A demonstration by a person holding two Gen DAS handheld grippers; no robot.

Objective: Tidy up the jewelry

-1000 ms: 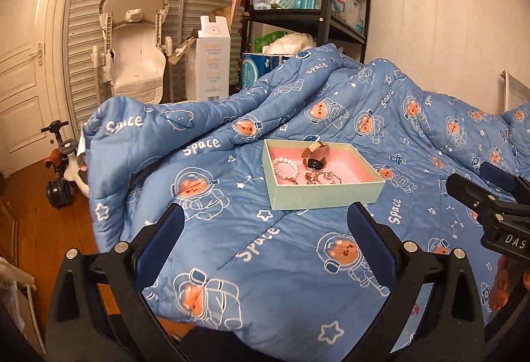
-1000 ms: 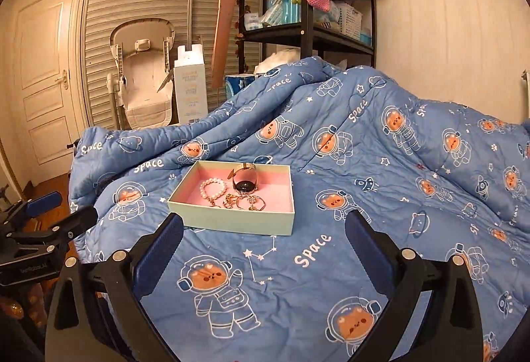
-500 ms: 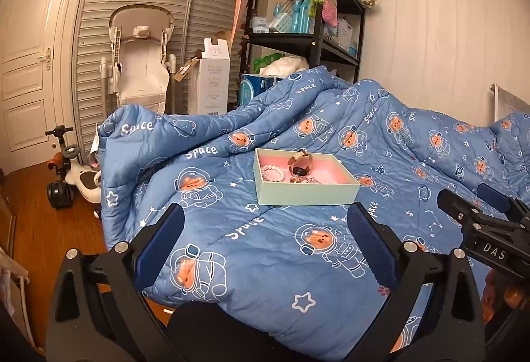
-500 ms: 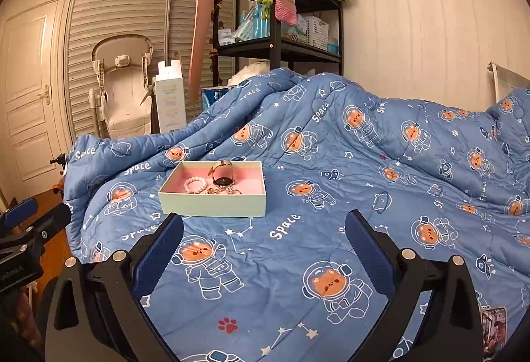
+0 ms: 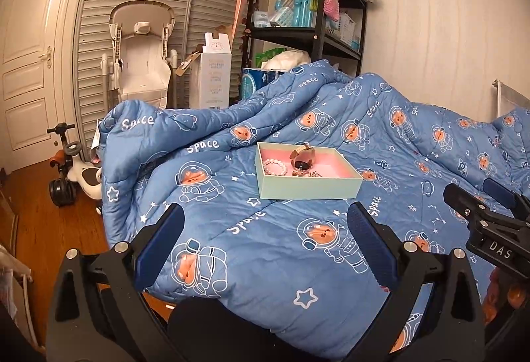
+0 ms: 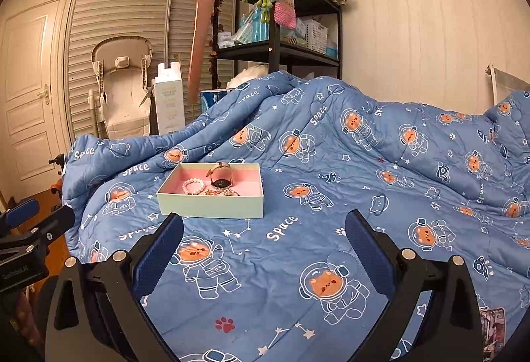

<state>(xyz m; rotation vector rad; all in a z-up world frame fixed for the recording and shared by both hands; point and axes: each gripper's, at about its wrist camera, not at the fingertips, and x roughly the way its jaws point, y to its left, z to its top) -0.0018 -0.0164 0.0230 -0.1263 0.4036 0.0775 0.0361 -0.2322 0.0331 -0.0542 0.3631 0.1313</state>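
Low in the frame, the right claw (image 6: 263, 239) stands with its blue-padded fingers (image 6: 159, 254) spread wide, nothing between them, above a blue space-print quilt (image 6: 331, 196) on a bed. Left of centre, a shallow pale-green box (image 6: 212, 204) with pink lining rests on the quilt, holding a pearl bracelet (image 6: 193, 186), a watch (image 6: 221, 178) standing on edge and small gold pieces (image 6: 222, 193) too tangled to tell apart. The left claw (image 6: 29, 223) enters at the left edge. A black shelf unit (image 6: 275, 14) rises at upper centre.
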